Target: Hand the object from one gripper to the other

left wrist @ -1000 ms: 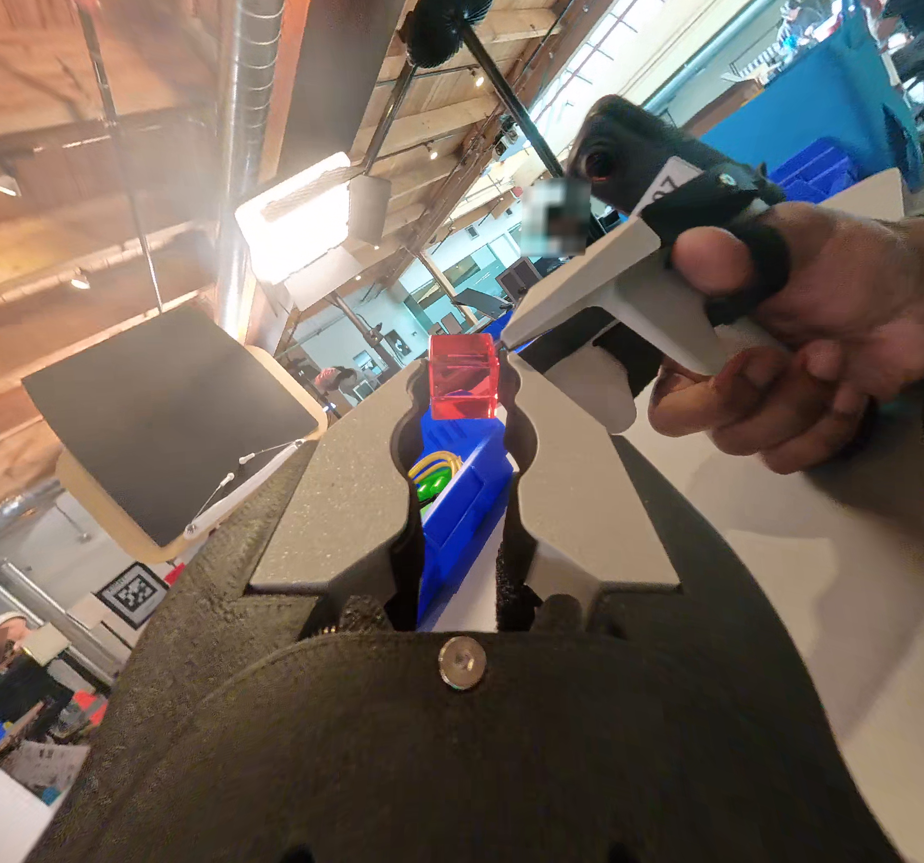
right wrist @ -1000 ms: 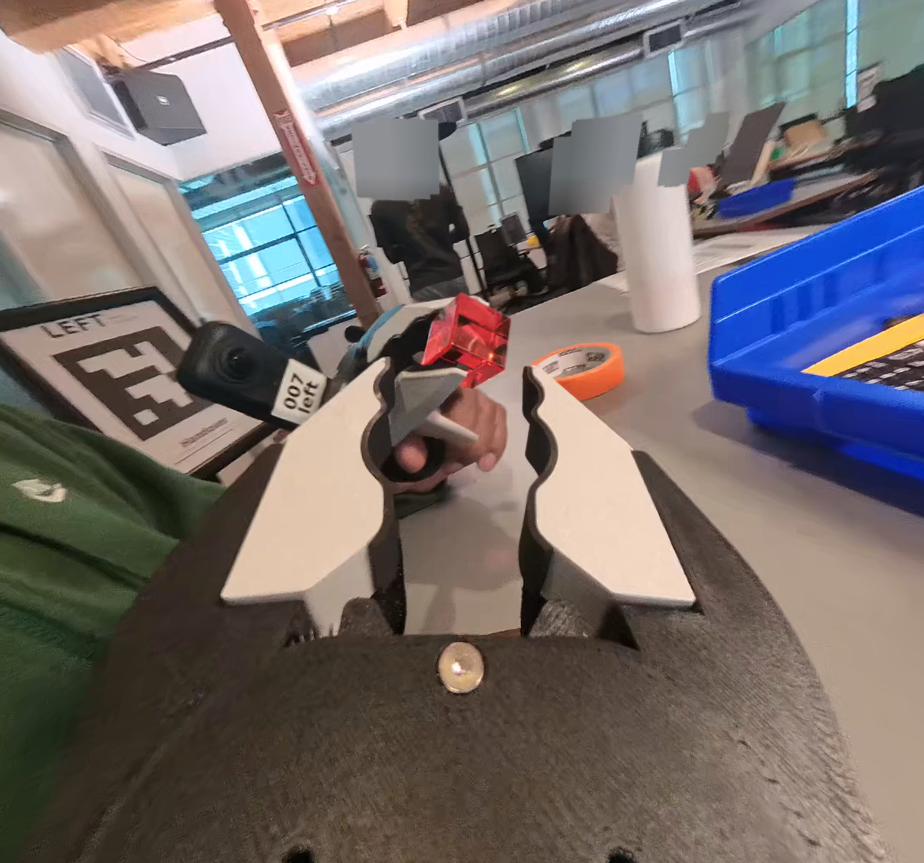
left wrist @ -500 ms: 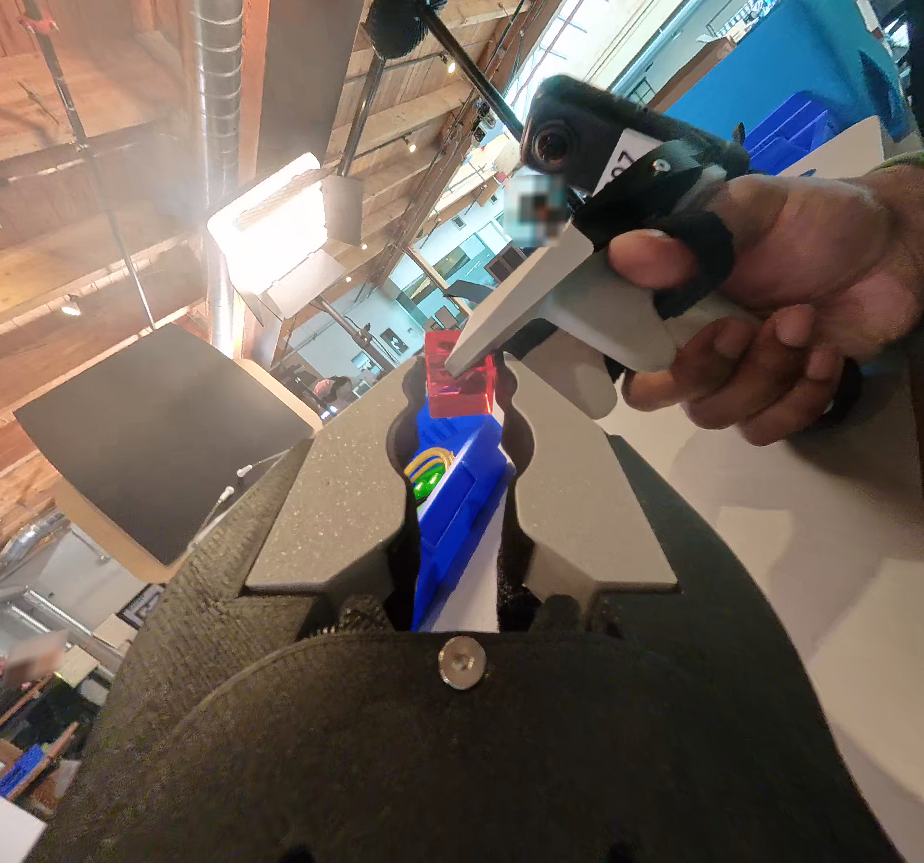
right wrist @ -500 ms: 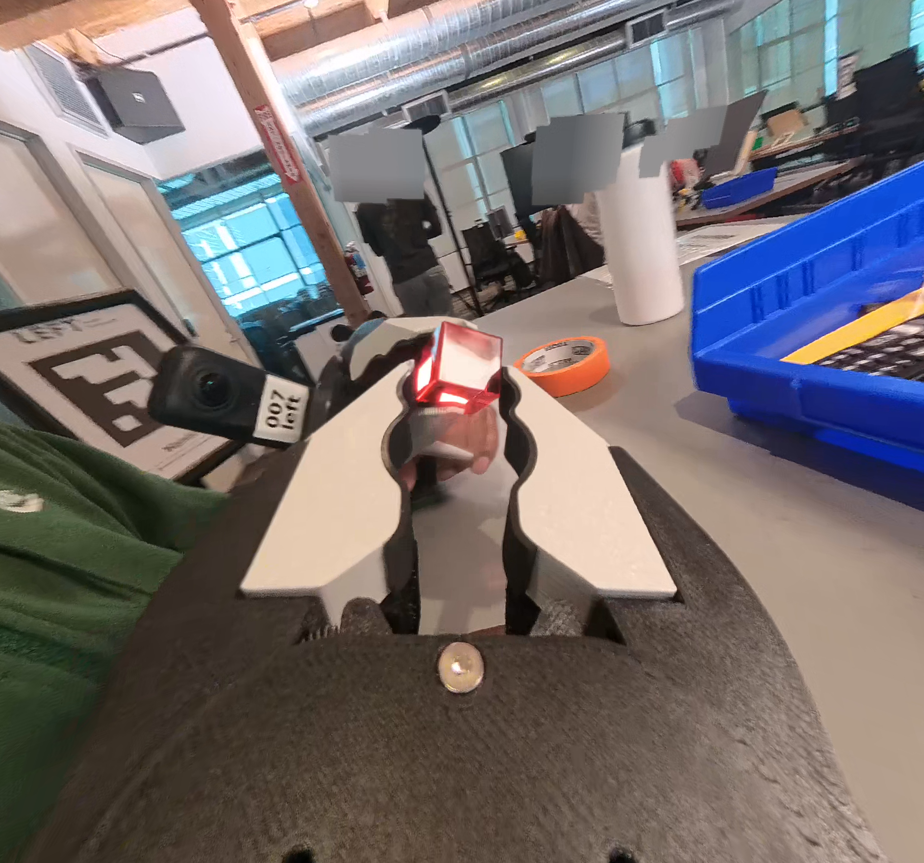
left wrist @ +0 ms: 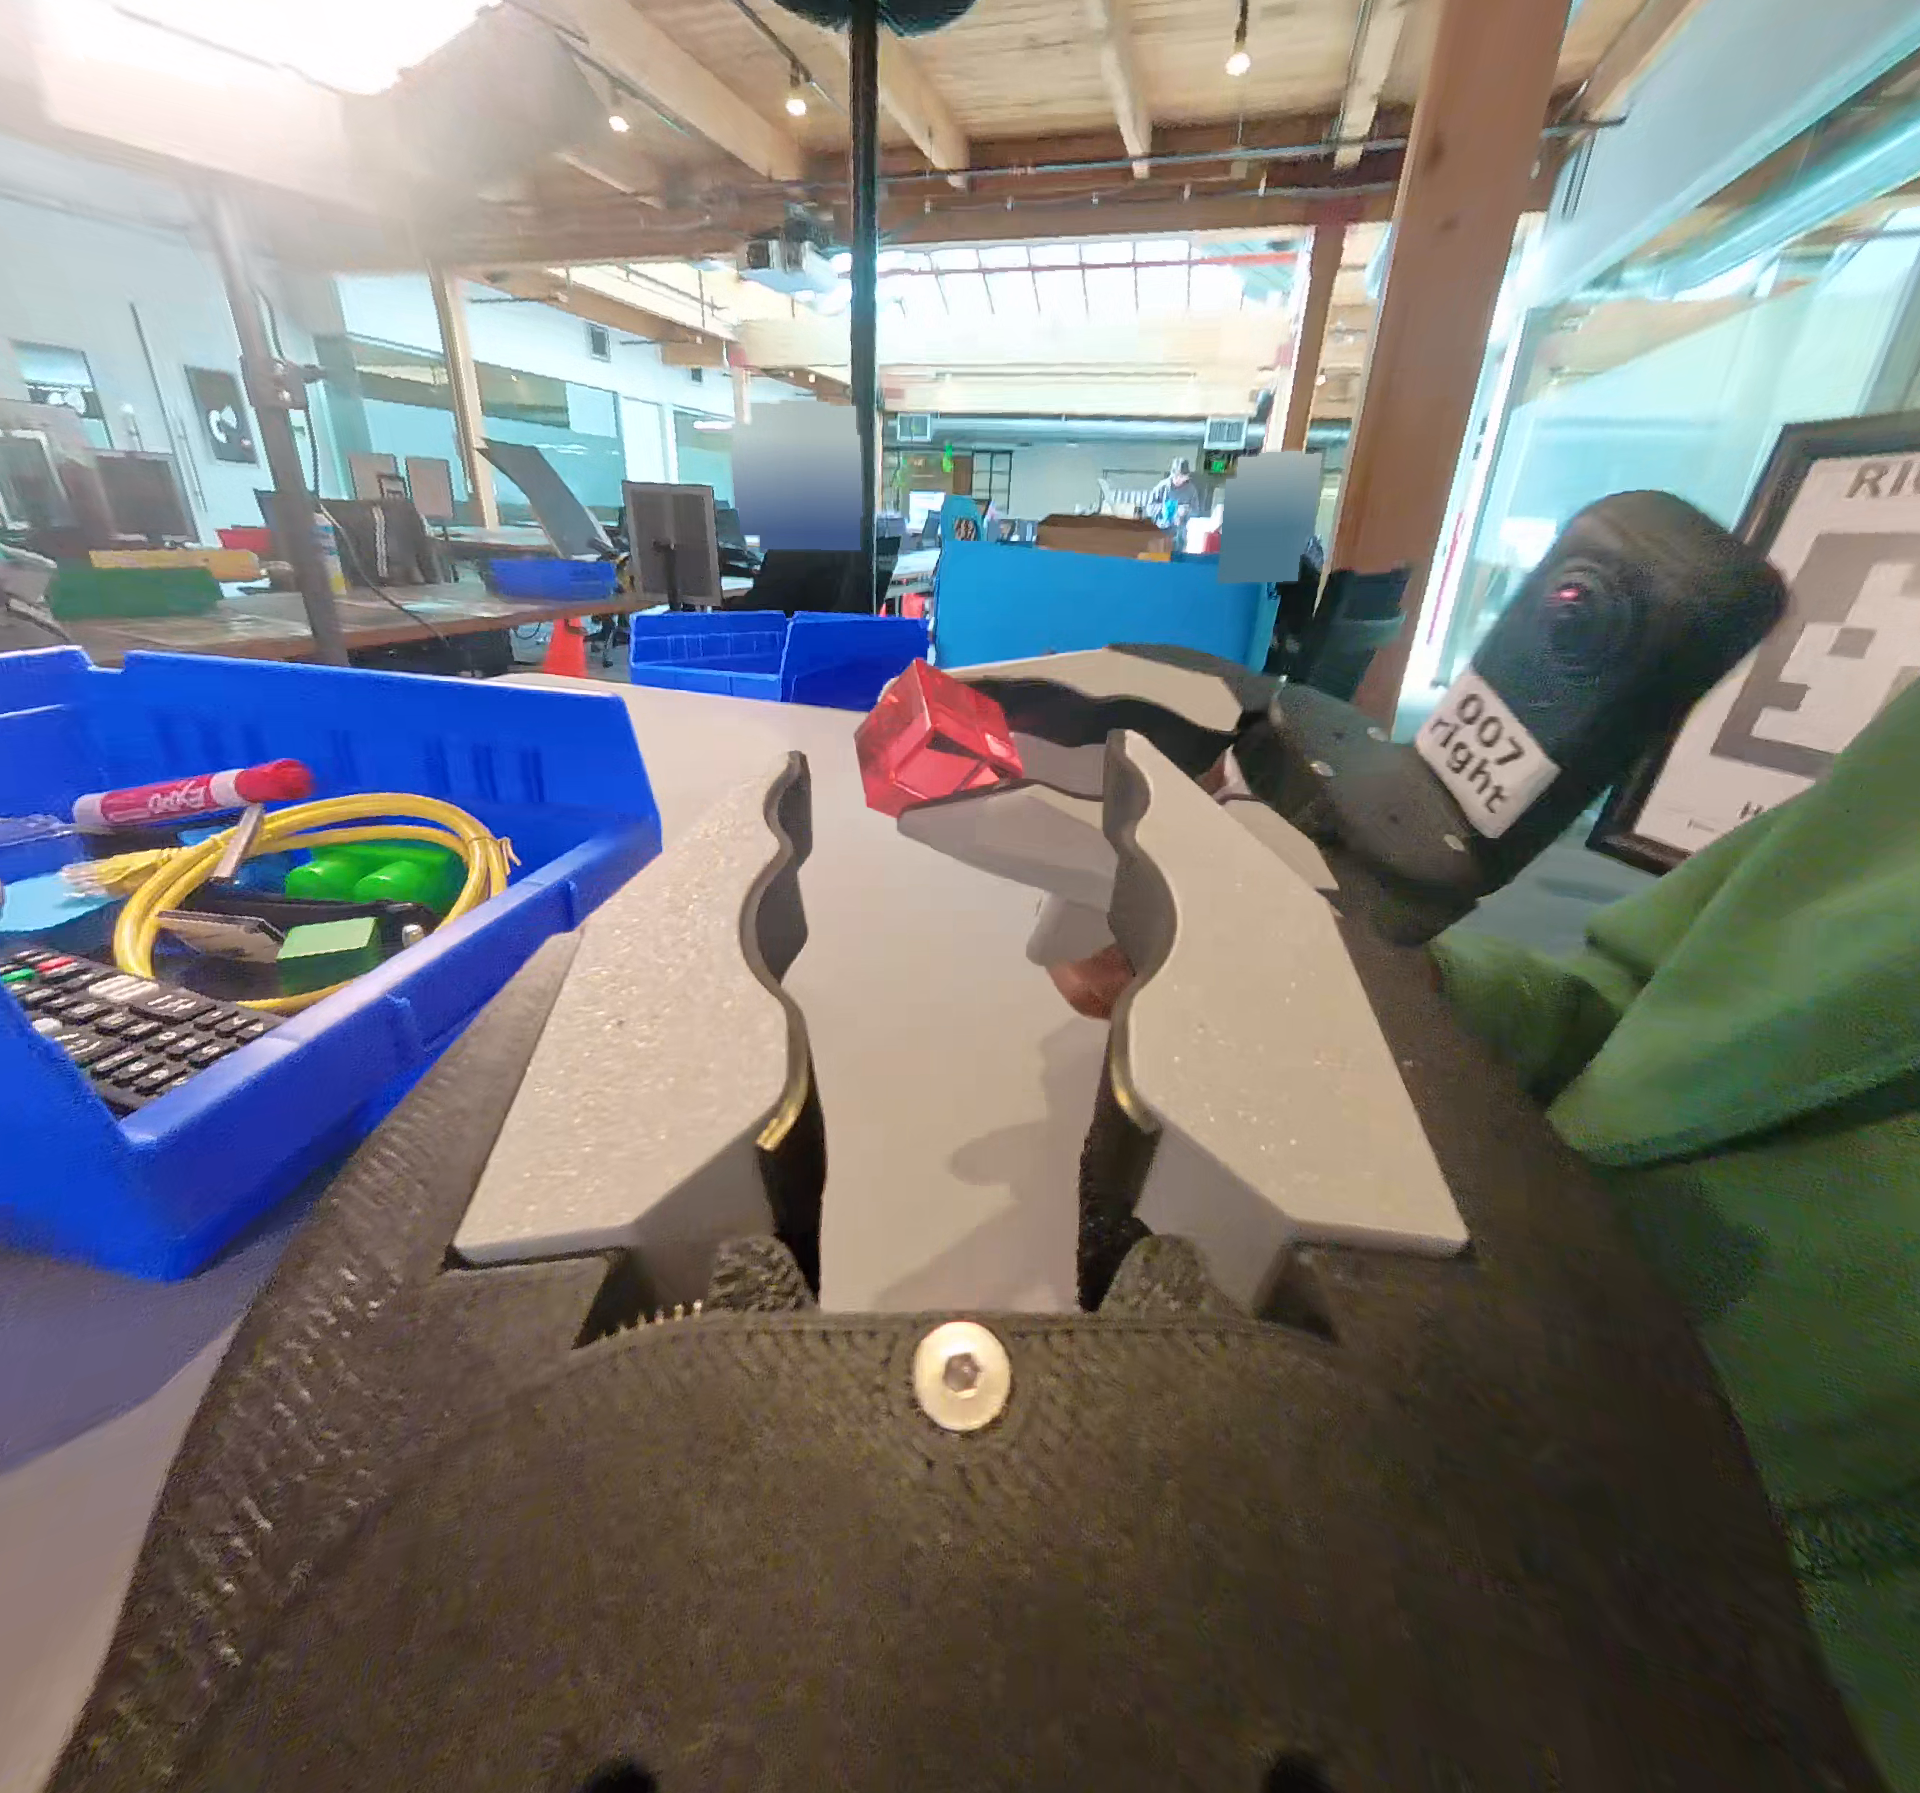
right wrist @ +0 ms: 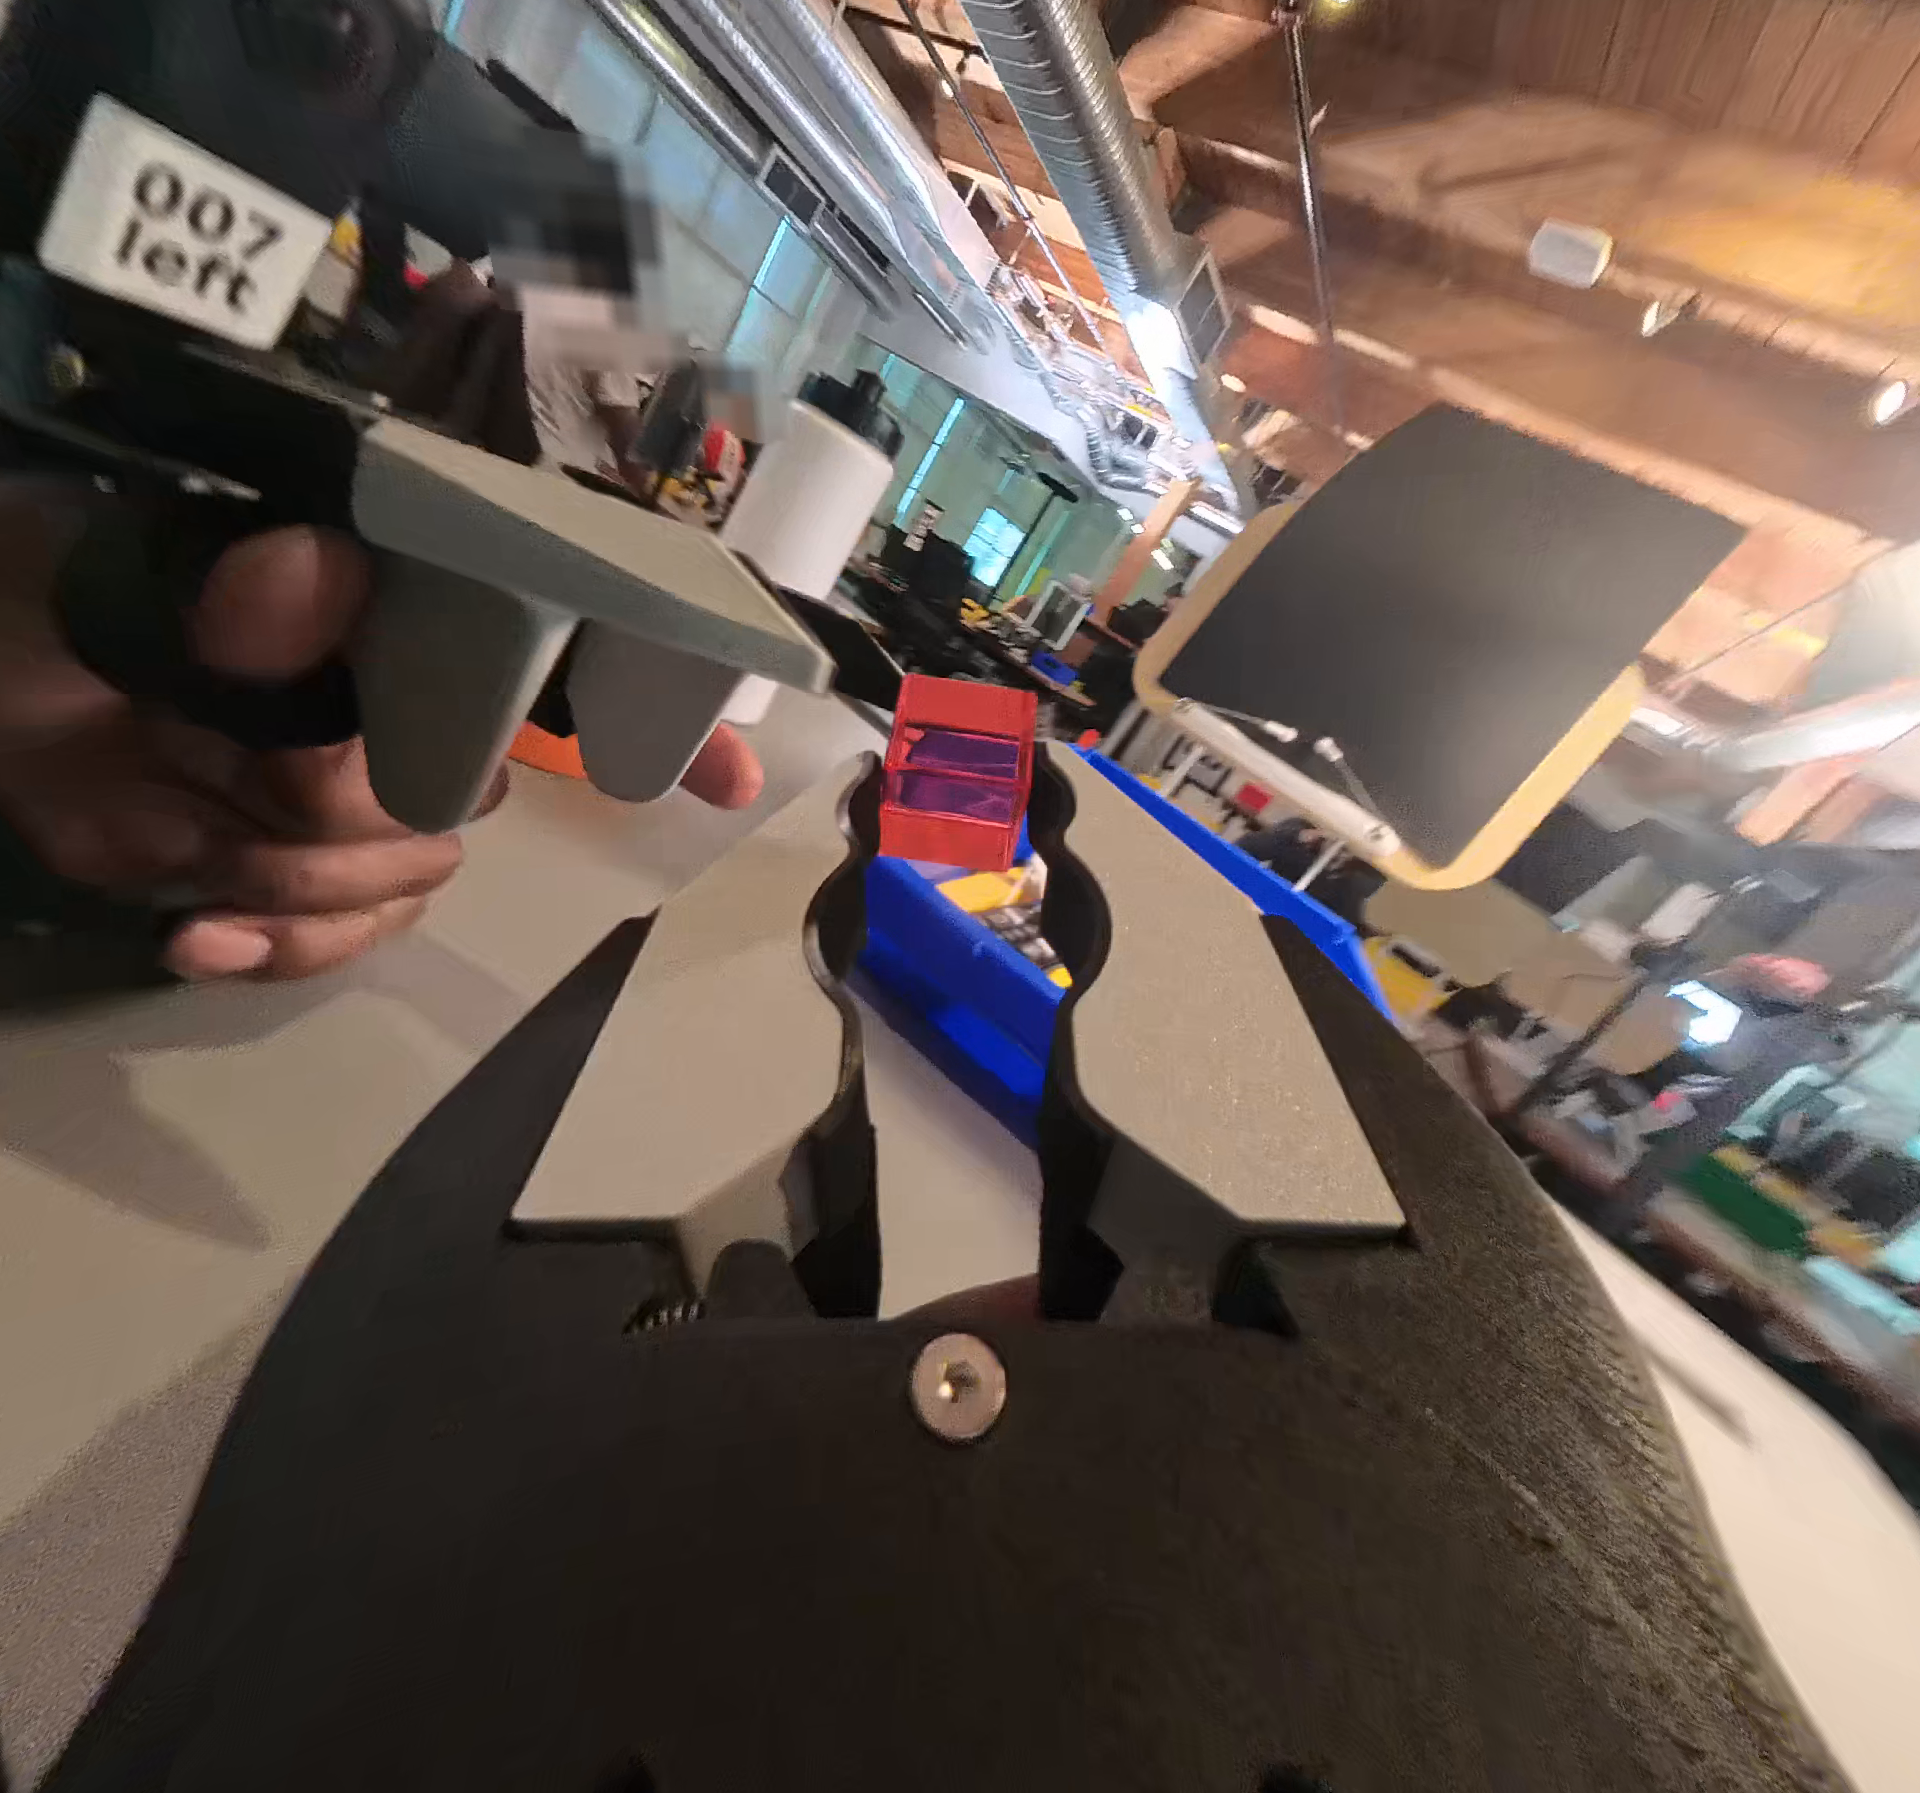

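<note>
The right hand-held gripper [right wrist: 954, 787] is clamped on a clear red cube [right wrist: 958, 775], pinched between its fingertips at the centre of the right wrist frame. In the left wrist view, the left hand-held gripper [left wrist: 954, 787] stands apart and empty, the cube [left wrist: 935, 751] just beyond its tips. A blue bin [left wrist: 436, 1005] sits at left on the grey surface [left wrist: 914, 1068].

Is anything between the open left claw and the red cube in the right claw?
Nothing visible does. The translucent red plastic cube sits pinched at the right claw's tips, beyond the open left claw, with only air between them.
</note>
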